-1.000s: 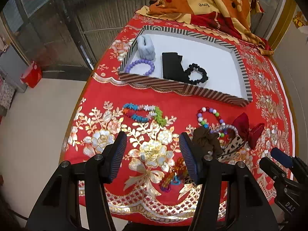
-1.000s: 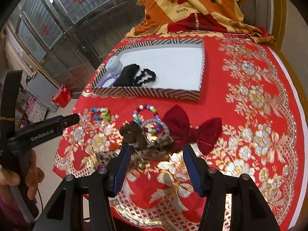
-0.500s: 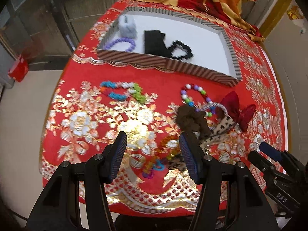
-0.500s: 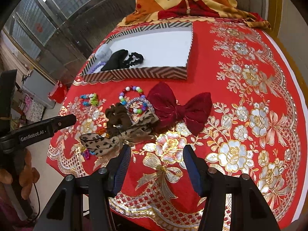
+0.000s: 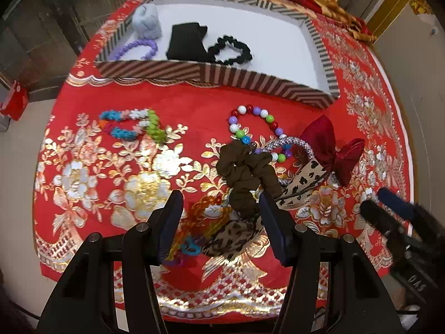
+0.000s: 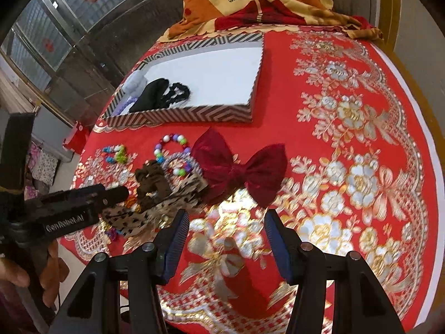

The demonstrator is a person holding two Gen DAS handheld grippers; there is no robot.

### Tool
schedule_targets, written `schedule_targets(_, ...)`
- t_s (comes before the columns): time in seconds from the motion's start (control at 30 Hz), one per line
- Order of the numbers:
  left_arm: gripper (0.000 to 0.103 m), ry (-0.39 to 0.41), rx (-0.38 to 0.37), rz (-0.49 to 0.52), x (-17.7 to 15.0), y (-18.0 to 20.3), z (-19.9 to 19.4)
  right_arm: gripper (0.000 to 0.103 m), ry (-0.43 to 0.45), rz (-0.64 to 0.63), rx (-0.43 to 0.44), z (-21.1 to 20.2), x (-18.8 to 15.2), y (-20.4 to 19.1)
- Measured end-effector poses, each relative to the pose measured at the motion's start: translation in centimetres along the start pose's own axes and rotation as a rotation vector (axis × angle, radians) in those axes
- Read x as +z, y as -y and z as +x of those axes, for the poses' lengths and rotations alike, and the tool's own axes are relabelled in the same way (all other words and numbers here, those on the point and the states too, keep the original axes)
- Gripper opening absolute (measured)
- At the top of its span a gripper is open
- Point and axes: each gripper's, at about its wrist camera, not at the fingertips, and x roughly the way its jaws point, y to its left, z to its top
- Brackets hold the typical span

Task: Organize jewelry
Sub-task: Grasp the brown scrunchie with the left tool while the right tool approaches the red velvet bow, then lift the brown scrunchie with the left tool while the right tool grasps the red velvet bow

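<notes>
A table (image 5: 194, 100) under a red cloth with gold flowers carries a striped tray (image 5: 217, 75), a knitted multicolour band (image 5: 130, 123), a bead bracelet (image 5: 250, 123), a brown scrunchie (image 5: 244, 172), a leopard-print bow (image 5: 303, 178), a dark red bow (image 5: 331, 147) and an orange blanket (image 6: 250, 0).

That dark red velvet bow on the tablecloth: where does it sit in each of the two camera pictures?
Left wrist view: the dark red bow lies at the right, just right of the brown scrunchie.
Right wrist view: the bow lies near the middle, right of the same scrunchie.
Shared landmark: the striped tray, beyond the bow in both.
</notes>
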Motion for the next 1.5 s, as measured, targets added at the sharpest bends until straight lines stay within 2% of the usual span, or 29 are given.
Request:
schedule_targets(0.23,0.056,-0.043,0.022,-0.003,0.6,-0.3,2.1,0.054,-0.029,-0.17,-0.063,2.2,1.8,0.0)
schedule_targets(0.37,0.056,-0.06,0.016,-0.004,0.9,-0.6,2.8,0.054,-0.075,-0.369,-0.069,3.5,2.4,-0.9)
schedule_targets(0.5,0.056,-0.079,0.006,-0.004,1.3,-0.9,3.2,0.054,-0.078,-0.556,-0.048,3.7,3.2,-2.3)
schedule_targets(0.67,0.056,-0.094,-0.008,-0.002,1.6,-1.3,3.6,0.054,-0.177,-0.749,-0.049,5.8,3.4,-3.0)
schedule_targets(0.77,0.056,-0.103,-0.021,-0.003,1.7,-1.5,3.8,0.054,-0.224,-0.793,-0.049,7.0,3.5,-2.8)
schedule_targets(0.93,0.056,-0.114,-0.034,0.005,1.9,-1.4,4.3,0.053,-0.255,-0.752,-0.052,8.3,3.8,-2.3)
schedule_targets(0.97,0.056,-0.113,-0.038,0.008,1.9,-1.3,4.4,0.046,-0.258,-0.743,-0.045,8.4,3.7,-2.2)
schedule_targets(1.03,0.055,-0.109,-0.049,0.015,1.9,-1.3,4.5,0.037,-0.25,-0.724,-0.043,8.5,3.4,-2.2)
schedule_targets(1.1,0.04,-0.096,-0.069,0.017,1.8,-1.3,4.5,0.03,-0.246,-0.681,-0.03,8.5,3.2,-2.1)
schedule_targets(1.13,0.028,-0.095,-0.081,0.024,1.8,-1.1,4.5,0.027,-0.245,-0.655,-0.025,8.5,3.1,-1.9)
schedule_targets(1.17,0.023,-0.095,-0.088,0.029,1.8,-1.0,4.5,0.022,-0.241,-0.628,-0.024,8.4,3.0,-1.7)
schedule_targets(1.23,0.012,-0.086,-0.104,0.038,1.8,-0.7,4.2,0.021,-0.228,-0.568,-0.014,8.2,2.8,-1.2)
schedule_targets(1.33,0.008,-0.068,-0.122,0.042,1.8,-0.9,3.3,0.019,-0.212,-0.406,0.034,7.4,2.8,0.4)
schedule_targets(1.5,0.006,-0.033,-0.144,0.042,2.2,-1.8,1.1,0.019,-0.158,-0.333,0.064,5.5,2.3,1.0)
